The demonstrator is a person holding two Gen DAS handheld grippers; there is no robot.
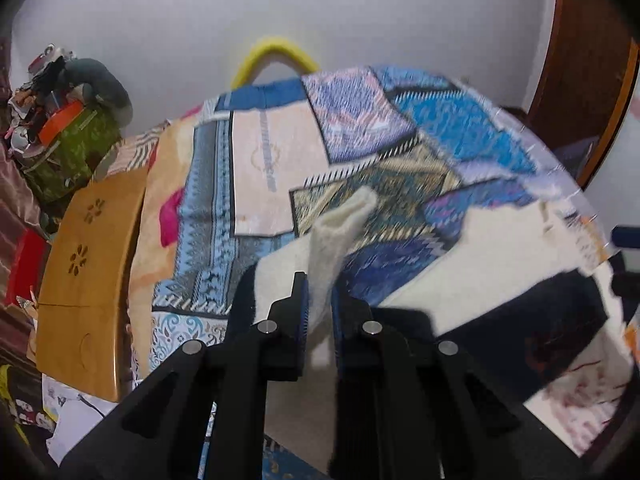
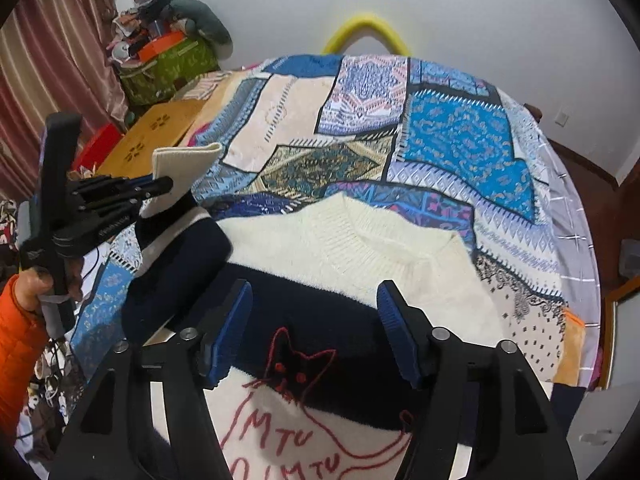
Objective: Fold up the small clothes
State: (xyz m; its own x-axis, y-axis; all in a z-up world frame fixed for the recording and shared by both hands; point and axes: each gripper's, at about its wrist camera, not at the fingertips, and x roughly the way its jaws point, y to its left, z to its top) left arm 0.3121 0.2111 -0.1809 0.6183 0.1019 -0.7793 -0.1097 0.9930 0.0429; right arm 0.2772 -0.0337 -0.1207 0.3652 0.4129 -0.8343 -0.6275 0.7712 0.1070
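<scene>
A cream and navy knit sweater (image 2: 360, 248) with a red stitched cat lies face up on the patchwork bedspread (image 2: 440, 128). Its left sleeve is lifted off the bed. My left gripper (image 1: 318, 292) is shut on that sleeve near its cream cuff (image 1: 344, 220), which sticks up past the fingers. In the right wrist view the left gripper (image 2: 160, 186) holds the cuff (image 2: 186, 160) above the sweater's left side. My right gripper (image 2: 315, 292) hangs open over the sweater's navy chest band, with nothing between its blue pads (image 2: 234, 320).
A wooden folding board (image 1: 88, 260) leans at the bed's left edge. Behind it a green bag (image 2: 168, 68) is piled with clutter. A yellow curved object (image 2: 366, 28) stands at the bed's far end. An orange sleeve and a hand (image 2: 24, 320) hold the left gripper's handle.
</scene>
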